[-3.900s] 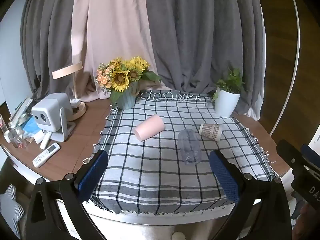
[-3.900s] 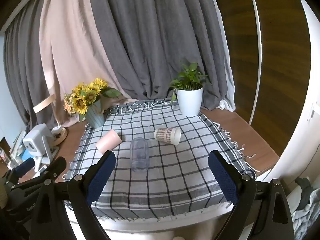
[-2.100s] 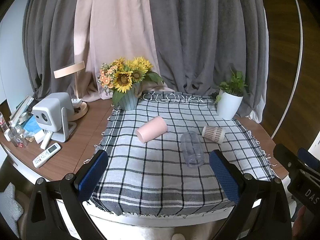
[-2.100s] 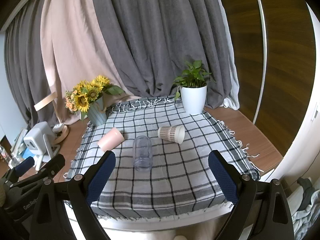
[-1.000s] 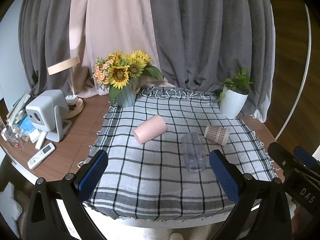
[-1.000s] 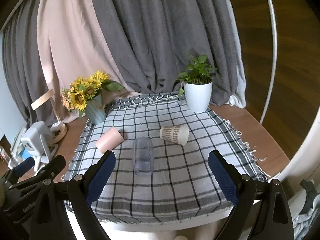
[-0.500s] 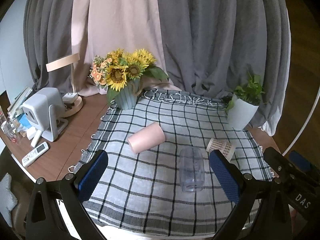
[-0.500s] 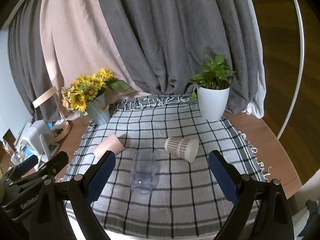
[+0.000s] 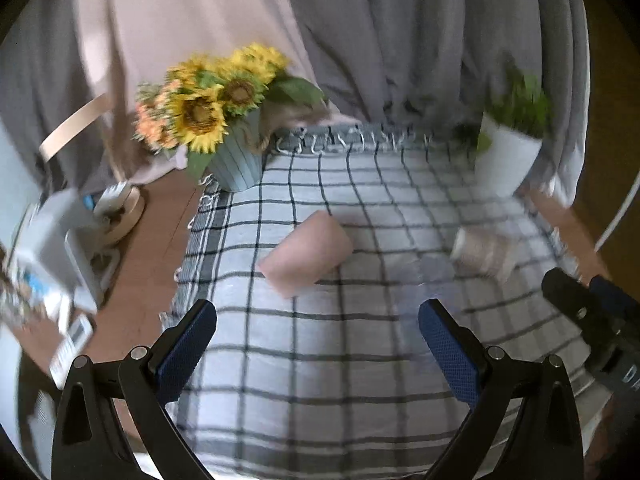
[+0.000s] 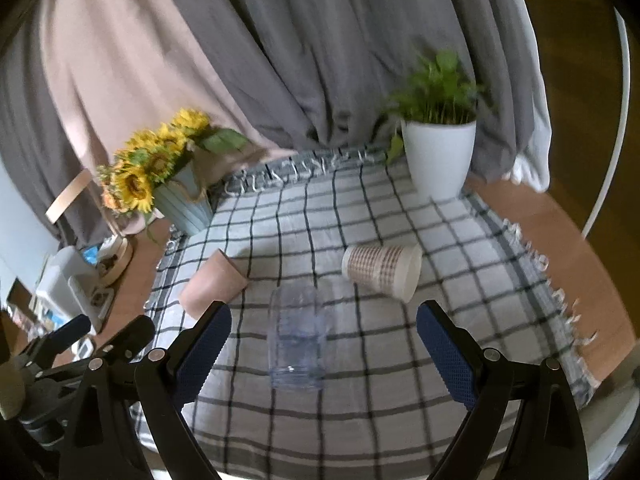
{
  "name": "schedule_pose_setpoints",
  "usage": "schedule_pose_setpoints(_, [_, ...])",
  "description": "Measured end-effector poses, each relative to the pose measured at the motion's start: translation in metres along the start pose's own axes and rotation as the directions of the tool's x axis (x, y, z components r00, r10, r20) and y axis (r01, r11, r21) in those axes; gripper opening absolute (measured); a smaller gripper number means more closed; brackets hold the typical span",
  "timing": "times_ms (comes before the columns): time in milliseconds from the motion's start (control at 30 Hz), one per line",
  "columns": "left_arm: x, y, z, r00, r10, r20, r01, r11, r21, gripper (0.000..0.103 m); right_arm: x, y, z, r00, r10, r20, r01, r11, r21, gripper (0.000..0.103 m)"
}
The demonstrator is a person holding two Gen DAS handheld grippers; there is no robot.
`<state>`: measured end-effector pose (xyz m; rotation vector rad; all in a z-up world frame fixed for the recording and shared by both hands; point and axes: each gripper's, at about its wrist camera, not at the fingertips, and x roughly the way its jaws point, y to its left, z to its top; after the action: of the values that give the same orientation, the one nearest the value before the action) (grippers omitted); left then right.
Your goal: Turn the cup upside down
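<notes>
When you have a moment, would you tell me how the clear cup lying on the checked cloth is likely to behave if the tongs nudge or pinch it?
The clear cup lies on its side, so a nudge would probably roll it. It looks thin and empty, so likely light and somewhat squashy. Its smooth wall may slip between the open right tongs.

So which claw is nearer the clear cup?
Right. The clear cup lies centred just ahead of the open right claw; for the open left claw it sits off by the right-hand finger.
</notes>
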<state>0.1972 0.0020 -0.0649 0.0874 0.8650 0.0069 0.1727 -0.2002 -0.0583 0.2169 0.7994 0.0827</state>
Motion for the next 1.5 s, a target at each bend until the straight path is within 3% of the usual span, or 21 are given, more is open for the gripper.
schedule_pose_setpoints(167, [0.054, 0.015, 0.014, 0.994, -0.058, -0.094, 0.073, 0.983, 0.166, 0.102, 0.038, 0.016, -0.003, 0.995, -0.076, -0.065, 0.083, 0.991, 0.102, 0.094])
schedule_pose_setpoints(400, [0.121, 0.024, 0.033, 0.964, -0.155, -0.218, 0.225, 0.910, 0.349, 0.099, 0.092, 0.036, -0.011, 0.968, -0.168, -0.188, 0.214, 0.941, 0.262, 0.094])
schedule_pose_setpoints(633, [0.172, 0.018, 0.038, 0.928, -0.178, -0.328, 0.317, 0.839, 0.442, 0.095, 0.122, 0.044, -0.018, 0.940, -0.231, -0.251, 0.310, 0.885, 0.348, 0.094])
schedule_pose_setpoints(767, [0.192, 0.013, 0.036, 0.914, -0.171, -0.367, 0.340, 0.816, 0.468, 0.082, 0.131, 0.045, -0.016, 0.927, -0.266, -0.264, 0.351, 0.865, 0.360, 0.094])
schedule_pose_setpoints(933, [0.209, 0.017, 0.032, 0.913, -0.161, -0.375, 0.331, 0.829, 0.451, 0.076, 0.134, 0.043, -0.016, 0.919, -0.288, -0.269, 0.376, 0.848, 0.374, 0.094])
schedule_pose_setpoints(1067, [0.214, 0.025, 0.032, 0.911, -0.168, -0.377, 0.322, 0.861, 0.393, 0.072, 0.132, 0.044, -0.017, 0.918, -0.294, -0.267, 0.381, 0.843, 0.380, 0.094])
schedule_pose_setpoints(1167, [0.214, 0.030, 0.034, 0.899, -0.187, -0.397, 0.331, 0.884, 0.331, 0.072, 0.132, 0.044, -0.017, 0.919, -0.291, -0.265, 0.377, 0.843, 0.383, 0.094])
schedule_pose_setpoints(1233, [0.210, 0.033, 0.033, 0.891, -0.204, -0.406, 0.336, 0.897, 0.287, 0.072, 0.130, 0.044, -0.017, 0.922, -0.286, -0.260, 0.371, 0.846, 0.384, 0.094])
schedule_pose_setpoints(1400, [0.176, 0.036, 0.027, 0.904, -0.197, -0.381, 0.309, 0.914, 0.262, 0.072, 0.123, 0.040, -0.016, 0.932, -0.270, -0.242, 0.343, 0.873, 0.346, 0.094])
schedule_pose_setpoints(1500, [0.157, 0.038, 0.019, 0.895, -0.208, -0.394, 0.302, 0.934, 0.191, 0.072, 0.115, 0.032, -0.015, 0.939, -0.252, -0.233, 0.320, 0.888, 0.329, 0.094])
